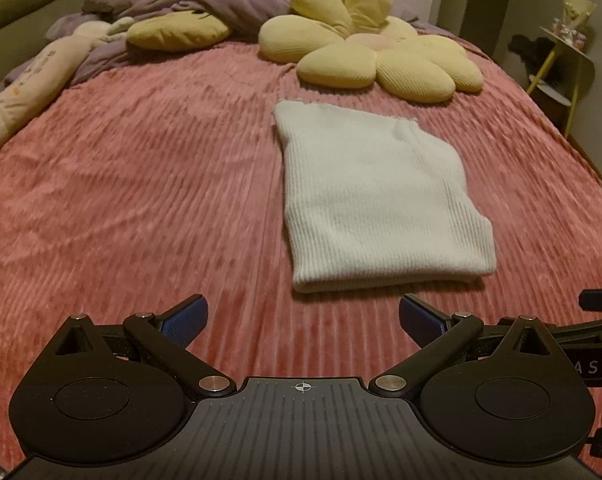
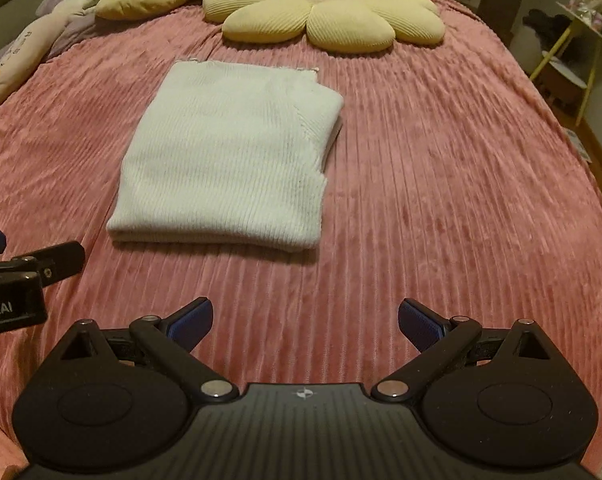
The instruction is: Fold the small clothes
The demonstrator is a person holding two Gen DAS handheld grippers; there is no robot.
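Note:
A white ribbed knit garment (image 1: 377, 196) lies folded into a flat rectangle on the pink ribbed bedspread (image 1: 141, 200). It also shows in the right wrist view (image 2: 229, 160), left of centre. My left gripper (image 1: 303, 320) is open and empty, held above the bedspread just short of the garment's near edge. My right gripper (image 2: 305, 322) is open and empty, a little nearer than the garment and to its right. The right gripper's tip shows at the right edge of the left wrist view (image 1: 599, 300). The left gripper shows at the left edge of the right wrist view (image 2: 21, 276).
A yellow flower-shaped cushion (image 1: 377, 48) lies beyond the garment. A yellow pillow (image 1: 177, 32), a purple duvet (image 1: 205, 0) and a long cream plush toy (image 1: 37, 76) lie at the far left. A yellow side table (image 1: 561, 64) stands off the bed's right side.

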